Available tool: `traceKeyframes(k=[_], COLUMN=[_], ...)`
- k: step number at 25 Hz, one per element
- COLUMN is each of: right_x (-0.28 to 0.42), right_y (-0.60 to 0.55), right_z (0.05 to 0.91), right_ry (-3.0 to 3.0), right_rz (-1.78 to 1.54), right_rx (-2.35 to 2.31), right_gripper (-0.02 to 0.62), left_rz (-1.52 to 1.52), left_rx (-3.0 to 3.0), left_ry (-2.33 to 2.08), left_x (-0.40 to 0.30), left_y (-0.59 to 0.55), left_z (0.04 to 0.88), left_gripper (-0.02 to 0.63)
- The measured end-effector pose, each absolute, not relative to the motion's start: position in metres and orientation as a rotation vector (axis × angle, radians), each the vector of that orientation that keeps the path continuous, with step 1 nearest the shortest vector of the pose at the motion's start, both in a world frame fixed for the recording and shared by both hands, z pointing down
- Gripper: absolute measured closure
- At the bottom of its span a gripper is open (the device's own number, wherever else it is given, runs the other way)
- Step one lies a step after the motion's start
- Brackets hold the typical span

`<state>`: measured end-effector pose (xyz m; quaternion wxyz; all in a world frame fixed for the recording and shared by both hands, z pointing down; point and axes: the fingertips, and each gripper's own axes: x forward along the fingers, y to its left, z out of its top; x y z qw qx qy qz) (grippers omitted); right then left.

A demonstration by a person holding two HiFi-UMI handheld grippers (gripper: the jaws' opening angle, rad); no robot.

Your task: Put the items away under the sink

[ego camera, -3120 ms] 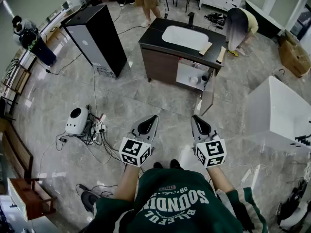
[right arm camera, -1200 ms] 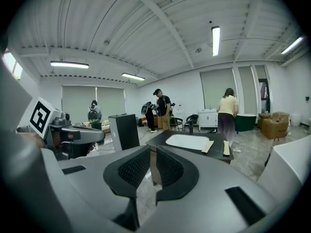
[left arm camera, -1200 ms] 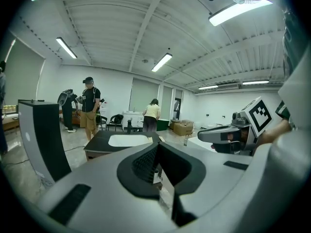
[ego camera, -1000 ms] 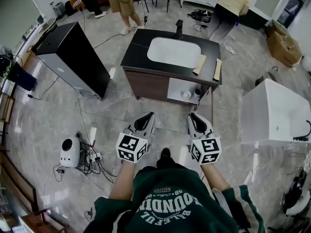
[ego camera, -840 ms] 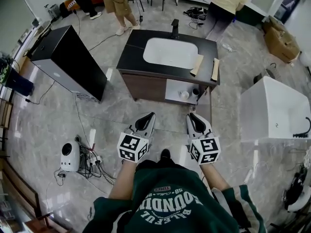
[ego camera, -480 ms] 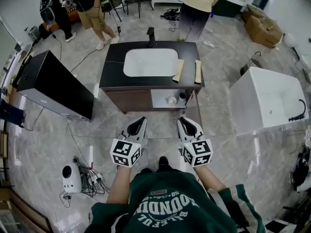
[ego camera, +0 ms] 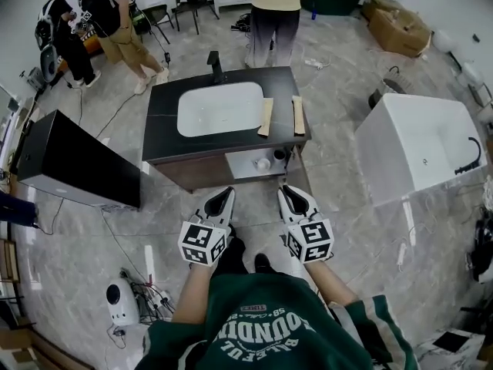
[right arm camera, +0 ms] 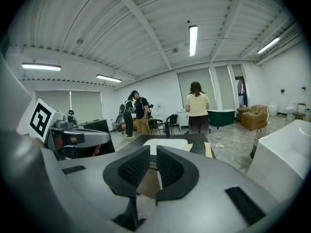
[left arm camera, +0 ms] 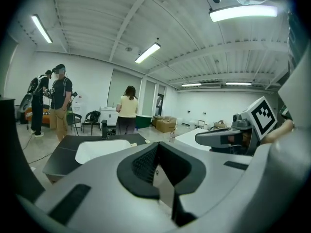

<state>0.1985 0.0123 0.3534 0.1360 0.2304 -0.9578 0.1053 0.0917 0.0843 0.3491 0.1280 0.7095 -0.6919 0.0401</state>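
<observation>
The left tongs [ego camera: 224,193] and right tongs [ego camera: 284,192] are each pressed almost together, with nothing between them. Just beyond stands a black-topped sink bench [ego camera: 162,122]. Two tan flat strips [ego camera: 266,116] lie on its right side. In the open compartment [ego camera: 240,164] beneath sit small white and dark items [ego camera: 263,163], too small to identify.

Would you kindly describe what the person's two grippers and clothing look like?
The left gripper and right gripper are light grey, tapering shells with black textured pads. Each carries a white cube printed with black square markers. The person wears a dark green top with white lettering and white-trimmed sleeves.
</observation>
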Motion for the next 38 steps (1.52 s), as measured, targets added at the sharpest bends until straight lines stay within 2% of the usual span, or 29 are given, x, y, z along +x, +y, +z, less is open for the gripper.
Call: traceKeyframes(k=[5, 11, 23, 38], right_x=[0.16, 0.102, 0.017, -0.01], right_y=[-0.021, -0.08, -0.174, -0.264], right_z=[0.361, 0.37, 0.433, 0.575], right_ry=[-2.752, -2.689, -2.528, -2.204], right_rz=[0.272, 0.227, 0.219, 0.369], right_rx=[0.722, 0.832, 0.909, 0.956], right_gripper=[0.54, 0.484, 0.47, 0.471], left_rz=[0.142, 0.215, 0.226, 0.284], left_rx=[2.138, 2.225, 2.226, 2.175], left_ry=[-1.966, -1.891, -1.779, -1.662], left_x=[0.064, 0.014, -0.078, -0.131], left_y=[0.045, -0.004, -0.058, -0.081], left_z=[0.352, 0.357, 0.389, 0.444], left_gripper=[0.595, 0.595, 0.595, 0.595])
